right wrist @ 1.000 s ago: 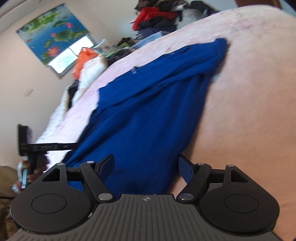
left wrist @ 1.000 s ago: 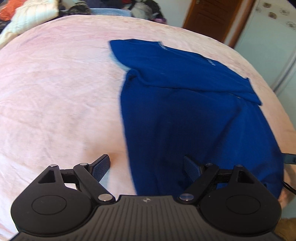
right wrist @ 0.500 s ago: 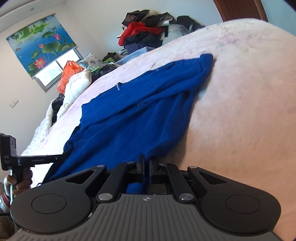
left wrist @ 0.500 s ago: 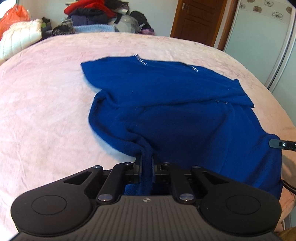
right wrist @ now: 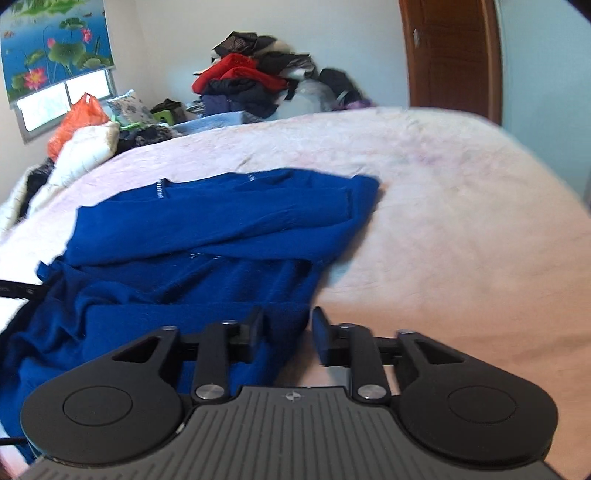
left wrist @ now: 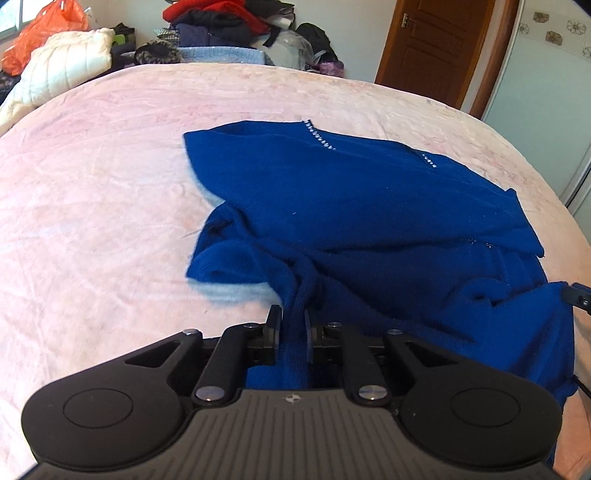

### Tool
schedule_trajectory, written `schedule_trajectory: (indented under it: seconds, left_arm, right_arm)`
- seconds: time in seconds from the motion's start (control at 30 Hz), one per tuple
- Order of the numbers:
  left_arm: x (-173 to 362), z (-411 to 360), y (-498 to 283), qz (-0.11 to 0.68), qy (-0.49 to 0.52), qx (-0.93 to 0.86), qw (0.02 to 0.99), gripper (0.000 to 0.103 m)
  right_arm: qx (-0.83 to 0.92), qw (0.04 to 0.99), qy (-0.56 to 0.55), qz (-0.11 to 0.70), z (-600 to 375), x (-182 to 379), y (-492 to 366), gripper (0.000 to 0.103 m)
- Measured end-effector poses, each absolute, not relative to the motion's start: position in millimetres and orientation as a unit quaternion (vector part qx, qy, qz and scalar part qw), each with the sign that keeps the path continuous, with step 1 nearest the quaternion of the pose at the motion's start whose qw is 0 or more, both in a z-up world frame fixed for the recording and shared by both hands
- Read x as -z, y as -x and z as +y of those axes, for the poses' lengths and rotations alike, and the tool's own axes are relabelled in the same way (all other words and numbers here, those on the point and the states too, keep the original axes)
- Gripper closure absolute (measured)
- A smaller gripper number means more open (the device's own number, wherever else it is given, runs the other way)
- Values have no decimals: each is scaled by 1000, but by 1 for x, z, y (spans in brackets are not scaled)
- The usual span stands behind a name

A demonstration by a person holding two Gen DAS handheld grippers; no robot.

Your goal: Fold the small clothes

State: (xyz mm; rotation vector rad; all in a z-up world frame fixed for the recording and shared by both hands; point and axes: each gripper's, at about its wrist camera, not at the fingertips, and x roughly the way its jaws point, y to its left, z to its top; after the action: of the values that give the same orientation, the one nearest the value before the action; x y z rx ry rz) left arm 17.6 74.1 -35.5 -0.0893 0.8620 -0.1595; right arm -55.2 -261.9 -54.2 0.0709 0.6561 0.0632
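A blue knit sweater lies on the pink blanket, its lower part bunched up toward the collar. My left gripper is shut on the sweater's bottom hem, which runs between its fingers. In the right wrist view the sweater lies rumpled to the left. My right gripper has its jaws partly apart, with the sweater's hem edge lying between them by the left finger. The right finger stands over bare blanket.
A pile of clothes and a white quilt lie beyond the bed's far edge. A wooden door stands at the back right. The other gripper's tip shows at the right edge.
Both grippers closed on the bottom hem and carried it toward the collar, bunching the sweater. Since half a second ago the right gripper's jaws have spread apart.
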Motion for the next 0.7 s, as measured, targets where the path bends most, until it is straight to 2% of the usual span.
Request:
schedule_trajectory:
  seconds: [0.07,0.13,0.2,0.27,0.37,0.5,0.6,0.7]
  left_arm:
    - [34,83,-11,419,55,76,903,82]
    - [31,93,-4,416,68,69,904,63]
    - [29,100,3,412,72,57,907,49]
    - [26,105,11,410,69,49,908,47]
    - [23,110,25,408,55,55,910,47]
    - [22,118,41,414,29,59,908,47]
    - [23,123,49,420,15,54,906,47]
    - [22,127,51,426,22,52,903,47]
  right_arm:
    - [-46,948,-15,315,-259,45,68,52]
    - [-99,942,-27,320,-256,37,77,48]
    - [-165,926,-42,336,-251,35,80,38]
    - [-219,902,-55,367,-245,38,78,34]
    - [-289,856,-49,426,-245,46,82,34]
    - [-351,808,14,474,-260,44,115,33]
    - [-334,807,69,482,-273,33,146,33]
    - [-281,857,12,432,-291,11,145,30]
